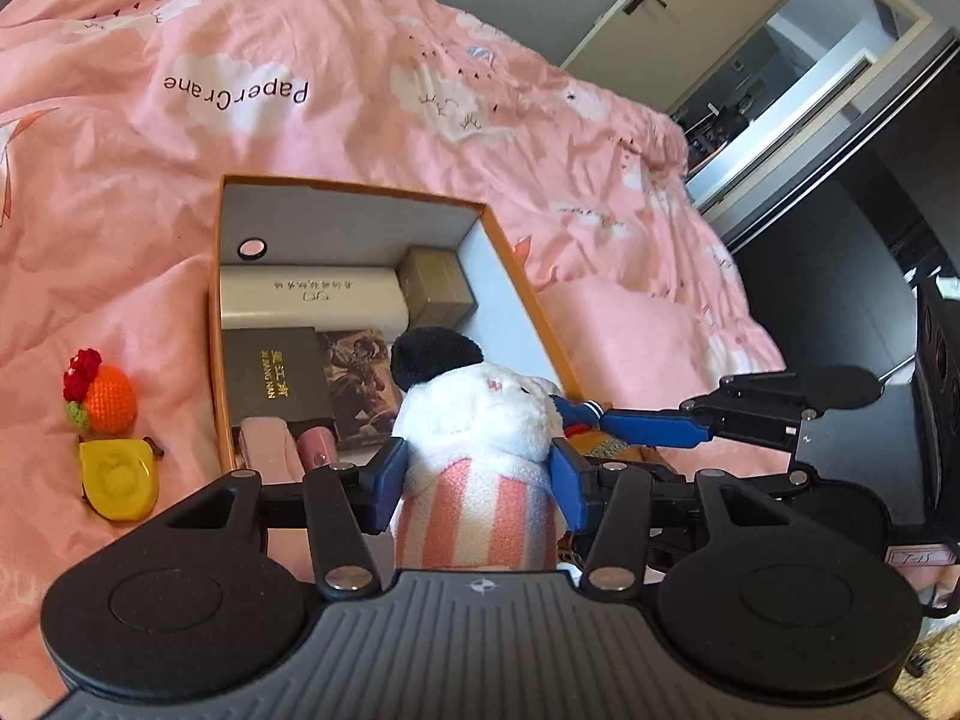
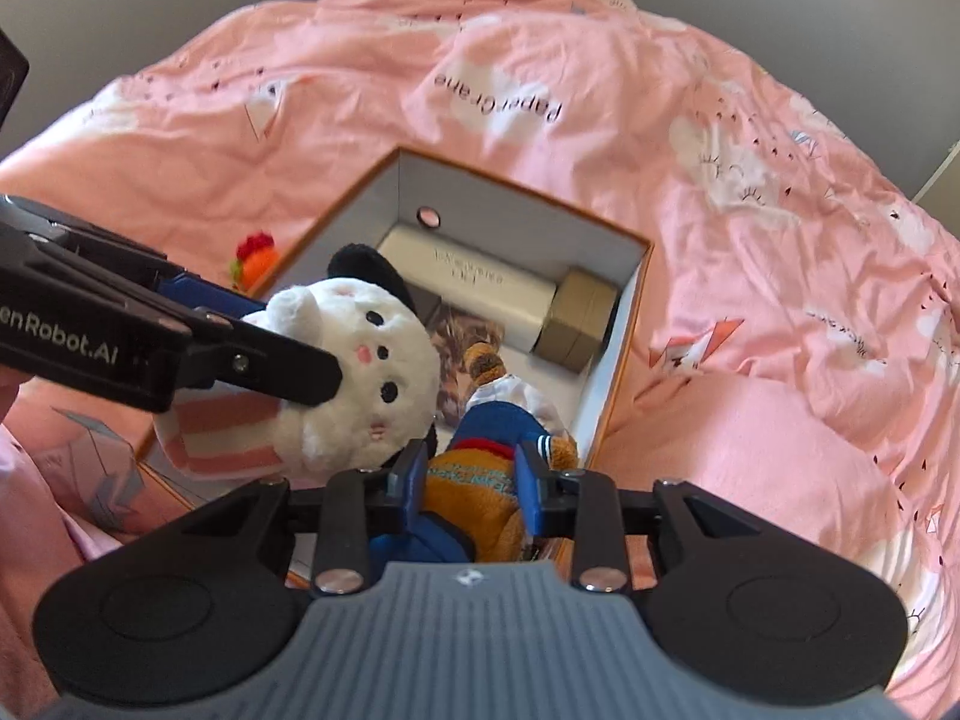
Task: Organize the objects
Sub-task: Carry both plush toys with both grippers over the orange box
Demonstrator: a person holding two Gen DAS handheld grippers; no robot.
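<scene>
Left wrist view: left tool (image 1: 477,468) pinches white plush (image 1: 480,420), right tool (image 2: 474,474) pinches brown plush (image 2: 480,498); next, lower both into box (image 1: 516,276) at 12 o'clock.

Bright daylight, soft shadows inside the box (image 1: 354,228), strong fisheye edge distortion, dark corner vignetting, sharp focus.

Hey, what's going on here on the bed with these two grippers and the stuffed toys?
Someone is tidying things into an orange box that sits on a pink duvet. The left gripper is shut on a white plush in a pink-striped outfit, and the right gripper is shut on a brown plush in blue; both toys hang over the box's near end. A crocheted orange fruit and a yellow tape measure lie outside on the duvet.
</scene>
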